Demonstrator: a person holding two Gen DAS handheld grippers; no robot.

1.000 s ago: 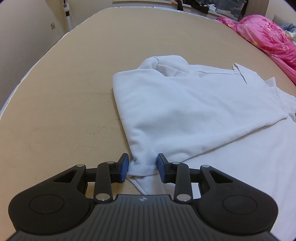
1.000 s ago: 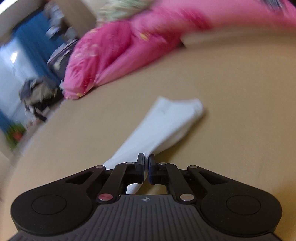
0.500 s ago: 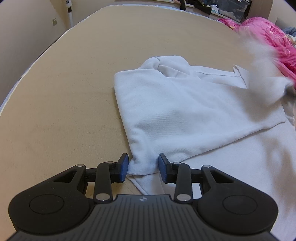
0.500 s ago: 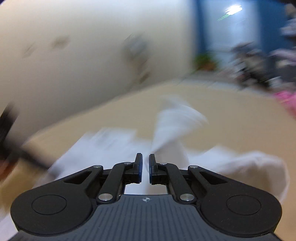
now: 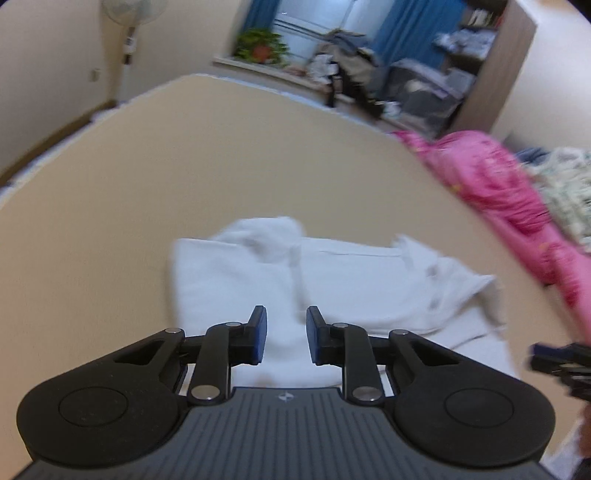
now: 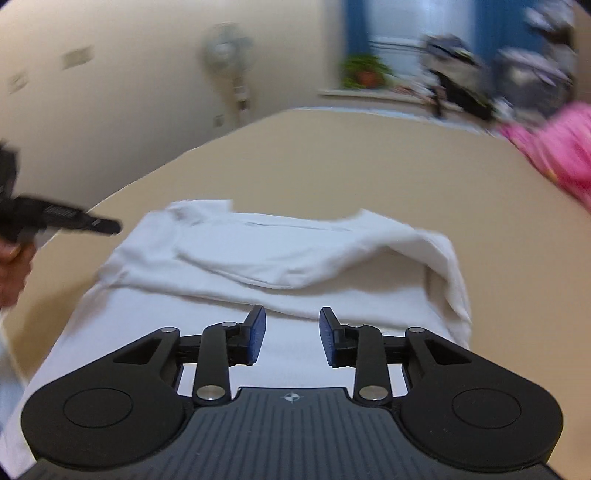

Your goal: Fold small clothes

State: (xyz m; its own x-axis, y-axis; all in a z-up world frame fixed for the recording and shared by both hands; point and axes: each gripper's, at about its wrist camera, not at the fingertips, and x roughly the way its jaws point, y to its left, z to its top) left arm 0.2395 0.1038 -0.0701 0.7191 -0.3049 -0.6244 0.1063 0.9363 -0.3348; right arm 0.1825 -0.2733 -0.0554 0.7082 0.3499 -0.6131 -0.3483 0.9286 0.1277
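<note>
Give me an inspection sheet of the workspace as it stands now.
Surface: tan mattress, bare around the garment.
Job's things: white shirt lying partly folded, sleeves turned in over the body.
Clutter: pink quilt at the mattress's right edge.
Grippers: left gripper closing, nothing pinched between its pads; right gripper opening, empty, above the shirt.
Cables: nothing seen.
Surroundings: standing fan, potted plant on the sill, blue curtains, piled clothes beyond.
</note>
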